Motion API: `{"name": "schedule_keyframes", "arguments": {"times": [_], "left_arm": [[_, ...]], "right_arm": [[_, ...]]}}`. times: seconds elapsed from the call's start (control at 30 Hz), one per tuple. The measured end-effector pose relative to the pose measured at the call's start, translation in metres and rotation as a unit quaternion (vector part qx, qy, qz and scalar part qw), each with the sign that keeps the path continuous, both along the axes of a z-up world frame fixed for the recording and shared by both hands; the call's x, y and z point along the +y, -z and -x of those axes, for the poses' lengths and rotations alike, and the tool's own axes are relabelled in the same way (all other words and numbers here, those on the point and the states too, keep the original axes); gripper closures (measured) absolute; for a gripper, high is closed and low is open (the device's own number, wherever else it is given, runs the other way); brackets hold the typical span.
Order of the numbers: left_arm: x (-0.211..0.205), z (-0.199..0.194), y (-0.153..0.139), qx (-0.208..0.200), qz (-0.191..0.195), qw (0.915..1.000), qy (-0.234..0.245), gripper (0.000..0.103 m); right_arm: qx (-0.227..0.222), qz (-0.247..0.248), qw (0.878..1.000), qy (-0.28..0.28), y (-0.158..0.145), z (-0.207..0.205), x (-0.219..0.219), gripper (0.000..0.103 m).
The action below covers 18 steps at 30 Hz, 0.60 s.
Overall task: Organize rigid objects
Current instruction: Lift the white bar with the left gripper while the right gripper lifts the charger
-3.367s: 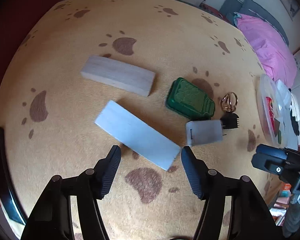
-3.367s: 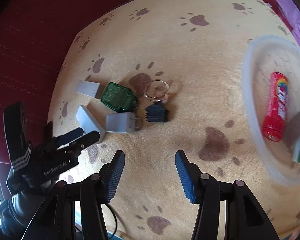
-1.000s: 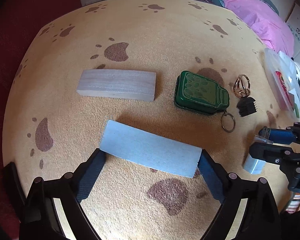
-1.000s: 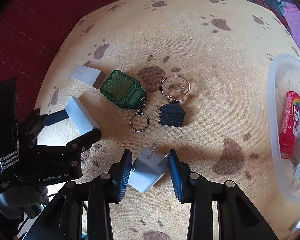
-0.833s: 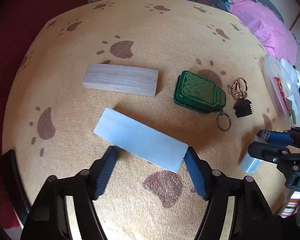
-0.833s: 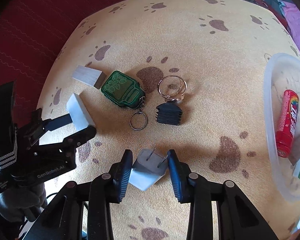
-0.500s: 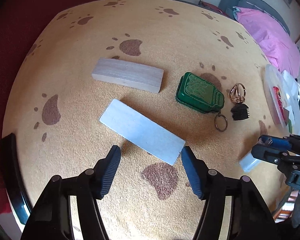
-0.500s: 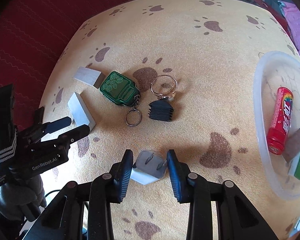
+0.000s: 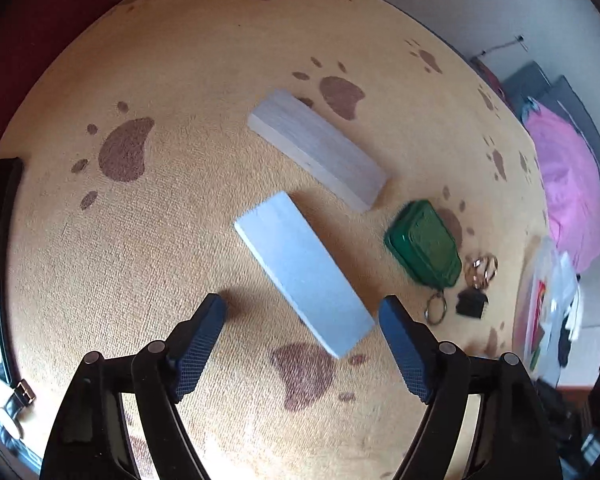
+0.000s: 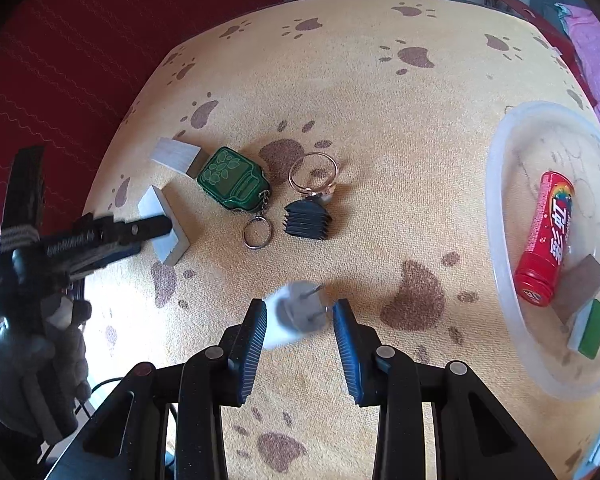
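My right gripper (image 10: 300, 320) is shut on a white plug adapter (image 10: 296, 314), prongs pointing forward, above the paw-print rug. My left gripper (image 9: 302, 322) is open, its fingers either side of the near end of a pale wooden block (image 9: 304, 272), which also shows in the right wrist view (image 10: 164, 224). A second block (image 9: 316, 148) lies beyond it. A green jar-shaped keychain (image 10: 234, 178), a metal ring (image 10: 314, 174) and a black comb piece (image 10: 308, 220) lie mid-rug. A clear plastic bowl (image 10: 500, 240) at right holds a red tube (image 10: 546, 240) and small blocks.
The yellow paw-print rug (image 10: 380, 100) covers the work area, with red carpet (image 10: 80, 40) to the left. A pink cloth (image 9: 572, 176) and clutter lie beyond the rug at right. A wall runs along the far edge.
My left gripper has swung, so the blocks now run diagonally between its fingers. My right gripper has lifted the plug adapter and moved slightly right toward the bowl.
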<state>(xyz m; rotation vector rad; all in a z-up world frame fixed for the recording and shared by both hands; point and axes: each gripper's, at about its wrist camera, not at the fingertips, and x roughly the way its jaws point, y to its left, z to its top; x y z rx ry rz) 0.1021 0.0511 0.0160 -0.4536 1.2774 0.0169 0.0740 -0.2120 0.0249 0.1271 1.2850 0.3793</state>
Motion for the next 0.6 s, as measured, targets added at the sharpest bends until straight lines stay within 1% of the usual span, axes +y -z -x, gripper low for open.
{"name": "schedule_keyframes", "arguments": {"times": [0.17, 0.33, 0.4, 0.43, 0.5, 0.53, 0.57, 0.6], "left_arm": [[-0.013, -0.015, 0.002, 0.002, -0.051, 0.9987, -0.006, 0.022], [-0.029, -0.02, 0.004, 0.004, -0.109, 0.994, 0.003, 0.022], [-0.032, -0.018, 0.005, -0.001, -0.126, 0.992, 0.011, 0.027], [-0.032, -0.016, 0.004, -0.003, -0.132, 0.9912, 0.013, 0.032], [-0.027, -0.013, 0.002, -0.011, -0.122, 0.9923, 0.015, 0.039], [-0.025, -0.012, 0.001, -0.015, -0.114, 0.9932, 0.017, 0.046], [-0.024, -0.01, -0.001, -0.017, -0.105, 0.9941, 0.02, 0.052], [-0.024, -0.009, -0.002, -0.016, -0.102, 0.9943, 0.023, 0.053]], "right_arm": [[-0.001, 0.011, 1.0, -0.009, 0.004, 0.003, -0.001, 0.066], [-0.003, 0.01, 1.0, -0.014, 0.006, 0.005, -0.004, 0.065], [-0.001, 0.006, 1.0, -0.015, 0.007, 0.005, -0.004, 0.062], [-0.001, 0.004, 1.0, -0.016, 0.007, 0.005, -0.004, 0.059], [-0.001, 0.0, 1.0, -0.023, 0.008, 0.005, -0.001, 0.054], [-0.002, -0.002, 1.0, -0.027, 0.008, 0.005, 0.001, 0.05], [-0.003, -0.003, 1.0, -0.031, 0.008, 0.005, 0.003, 0.049], [-0.004, -0.001, 0.999, -0.038, 0.008, 0.005, 0.006, 0.049]]}}
